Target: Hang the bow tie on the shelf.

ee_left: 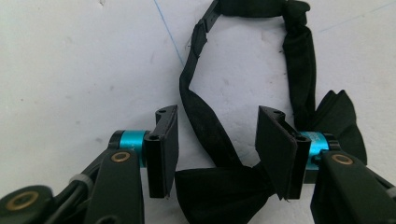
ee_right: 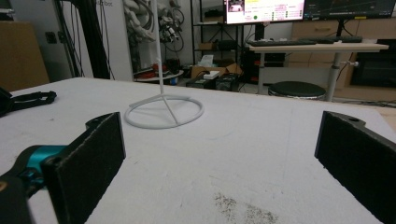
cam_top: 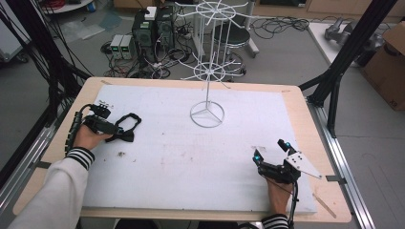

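White padding (cam_top: 191, 162) covers a wooden table (cam_top: 305, 109) in a cluttered lab, seen from above the person's side. Nearest, at the right front, the right hand (cam_top: 278, 193) rests on the pad holding the right gripper (cam_top: 270, 151), jaws spread wide and empty, aimed across the table toward the stand; it looks parked and waiting. At the left edge, the left hand (cam_top: 88, 136) in a striped cuff holds the left gripper (ee_left: 217, 149) low and angled down over a black bow tie (ee_left: 224, 191) lying flat. Its jaws stand apart on either side of the knot and strap, not yet clamped, apparently lined up to pinch it there. The tie's strap (ee_left: 299, 60) loops away beyond the jaws. Farther back, mid-table, stands a white wire display stand (cam_top: 207, 76) with spoked rings, probably meant for hanging the tie.
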`<action>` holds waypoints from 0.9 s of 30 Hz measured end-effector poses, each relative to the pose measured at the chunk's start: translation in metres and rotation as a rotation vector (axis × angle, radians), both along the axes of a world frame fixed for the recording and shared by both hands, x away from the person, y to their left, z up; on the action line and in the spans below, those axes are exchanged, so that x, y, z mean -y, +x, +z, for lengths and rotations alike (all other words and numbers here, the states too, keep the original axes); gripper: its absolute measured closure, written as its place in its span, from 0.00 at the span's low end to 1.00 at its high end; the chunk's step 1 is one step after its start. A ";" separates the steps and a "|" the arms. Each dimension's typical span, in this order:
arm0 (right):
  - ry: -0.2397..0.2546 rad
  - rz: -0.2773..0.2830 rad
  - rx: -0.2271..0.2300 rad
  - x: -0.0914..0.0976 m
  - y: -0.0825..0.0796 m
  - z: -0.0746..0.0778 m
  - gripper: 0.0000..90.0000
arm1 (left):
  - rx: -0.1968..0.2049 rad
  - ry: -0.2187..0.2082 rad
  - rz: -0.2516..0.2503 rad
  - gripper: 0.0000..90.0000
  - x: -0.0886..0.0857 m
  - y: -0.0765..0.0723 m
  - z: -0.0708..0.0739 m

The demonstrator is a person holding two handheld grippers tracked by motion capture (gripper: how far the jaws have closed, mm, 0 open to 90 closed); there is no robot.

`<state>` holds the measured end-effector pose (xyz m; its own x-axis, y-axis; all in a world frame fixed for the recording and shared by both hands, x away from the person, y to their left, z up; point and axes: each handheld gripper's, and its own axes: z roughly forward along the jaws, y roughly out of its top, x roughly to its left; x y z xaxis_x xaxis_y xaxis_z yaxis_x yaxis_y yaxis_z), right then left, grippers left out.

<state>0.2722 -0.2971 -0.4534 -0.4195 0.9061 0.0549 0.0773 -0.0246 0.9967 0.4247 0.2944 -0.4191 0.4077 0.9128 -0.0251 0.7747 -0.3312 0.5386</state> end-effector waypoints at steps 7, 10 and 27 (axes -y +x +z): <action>0.000 0.000 0.000 0.000 0.000 0.000 0.01 | -0.006 0.003 0.003 0.64 -0.002 0.001 -0.002; 0.002 0.000 -0.001 0.000 0.000 0.000 0.01 | -0.005 0.004 0.007 0.67 -0.002 0.001 -0.001; -0.002 -0.001 0.001 0.000 0.000 0.000 0.01 | 0.019 0.056 -0.045 0.98 0.004 -0.002 0.001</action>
<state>0.2723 -0.2972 -0.4535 -0.4189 0.9065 0.0526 0.0761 -0.0227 0.9968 0.4227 0.2901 -0.4181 0.4485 0.8931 0.0340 0.7480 -0.3959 0.5326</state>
